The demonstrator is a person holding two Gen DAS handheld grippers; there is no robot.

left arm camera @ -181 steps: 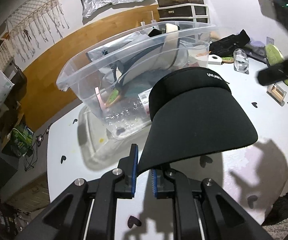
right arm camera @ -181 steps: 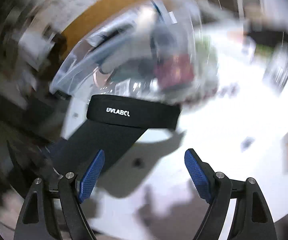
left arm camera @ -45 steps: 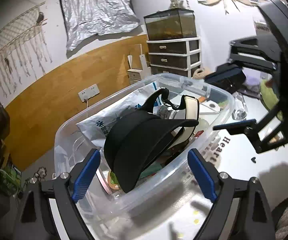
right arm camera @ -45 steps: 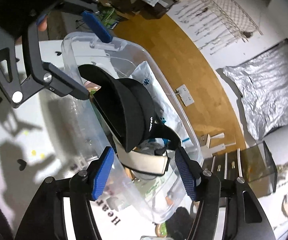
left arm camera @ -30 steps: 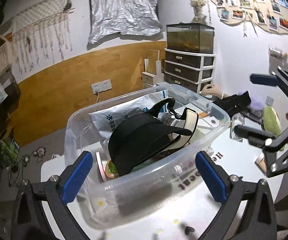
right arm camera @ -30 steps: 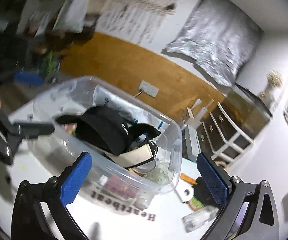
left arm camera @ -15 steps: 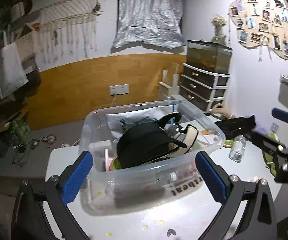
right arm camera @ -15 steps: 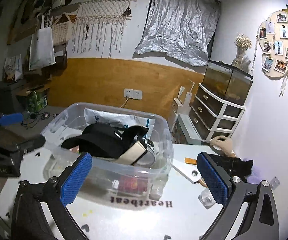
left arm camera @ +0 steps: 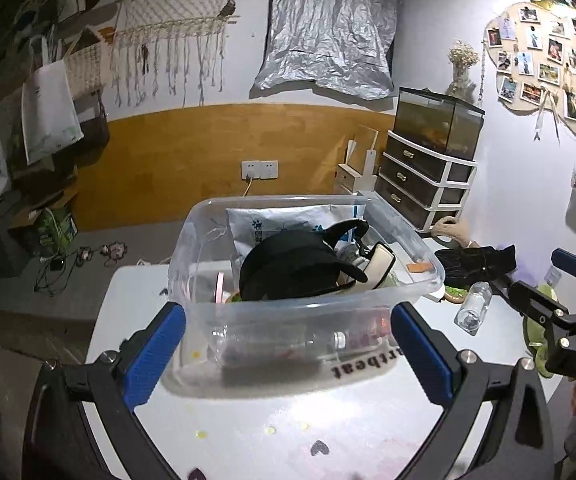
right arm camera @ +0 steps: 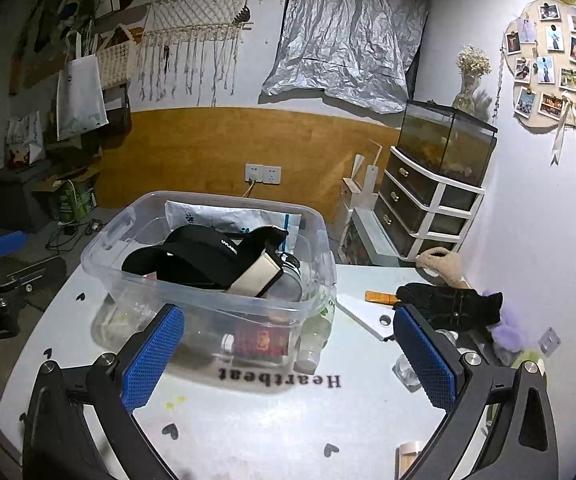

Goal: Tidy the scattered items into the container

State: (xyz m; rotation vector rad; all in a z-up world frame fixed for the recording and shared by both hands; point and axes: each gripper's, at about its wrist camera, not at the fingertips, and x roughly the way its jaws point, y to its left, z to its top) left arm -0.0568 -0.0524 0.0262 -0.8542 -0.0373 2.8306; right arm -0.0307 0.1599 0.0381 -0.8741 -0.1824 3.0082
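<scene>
Both tongs have drawn back from the container (left arm camera: 308,308), the black visor (left arm camera: 292,266) left inside it. Left tongs (left arm camera: 288,354) and right tongs (right arm camera: 288,356) gape wide, holding nothing. One clear tub sits mid-frame on the desk (right arm camera: 256,424); the visor's brim runs lengthwise toward lower left in the right view, atop one white pouch (right arm camera: 224,216).

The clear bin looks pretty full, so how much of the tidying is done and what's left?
Partly done. The black visor already lies in the clear bin on top of other things. Nothing is in hand: the left tongs and right tongs are both open. Left on the table: a black glove, a small clear bottle and a green item.
</scene>
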